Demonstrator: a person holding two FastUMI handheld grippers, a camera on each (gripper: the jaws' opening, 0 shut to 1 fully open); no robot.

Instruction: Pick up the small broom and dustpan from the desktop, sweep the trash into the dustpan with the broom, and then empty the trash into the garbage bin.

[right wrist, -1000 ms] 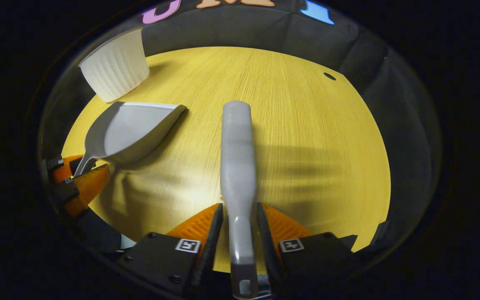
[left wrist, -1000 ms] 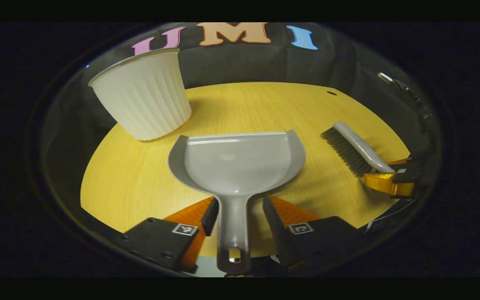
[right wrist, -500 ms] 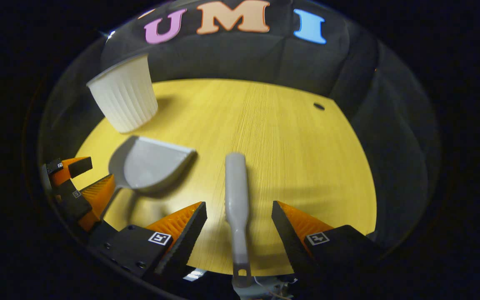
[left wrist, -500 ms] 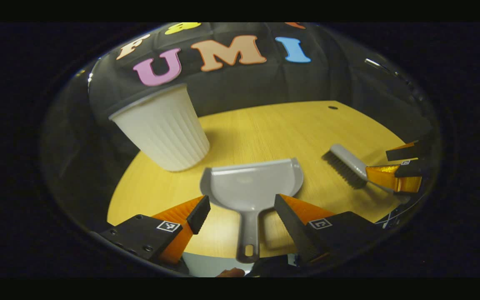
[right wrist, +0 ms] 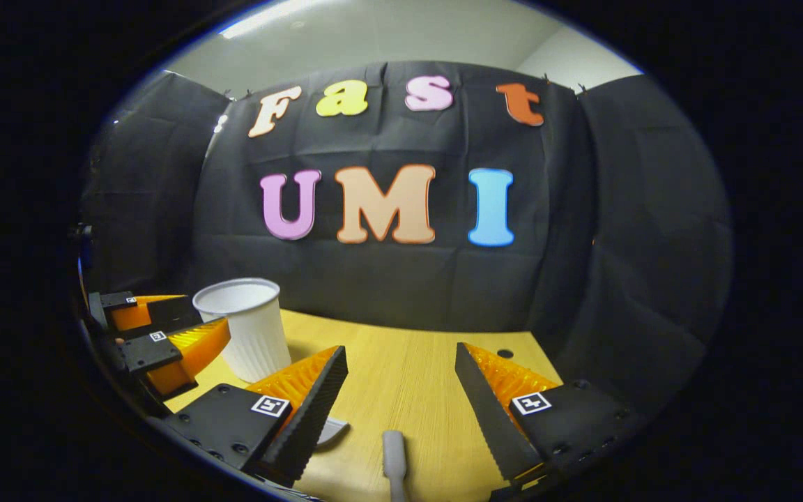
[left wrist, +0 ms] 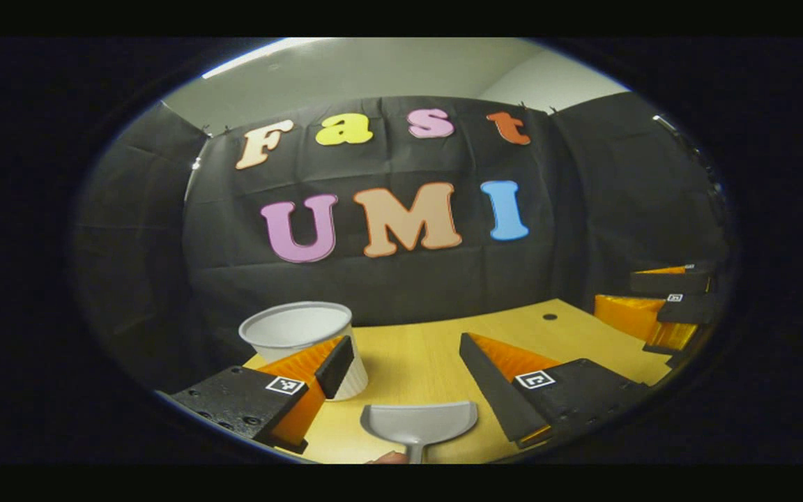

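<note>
Left gripper view: left tool gapes over dustpan at bottom centre; right gripper view: right tool gapes above broom, tabletop below.

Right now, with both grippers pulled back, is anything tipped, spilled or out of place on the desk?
Nothing stands out. The white bin stands upright, the dustpan lies flat, the broom rests on the desk, and no spill shows.
</note>
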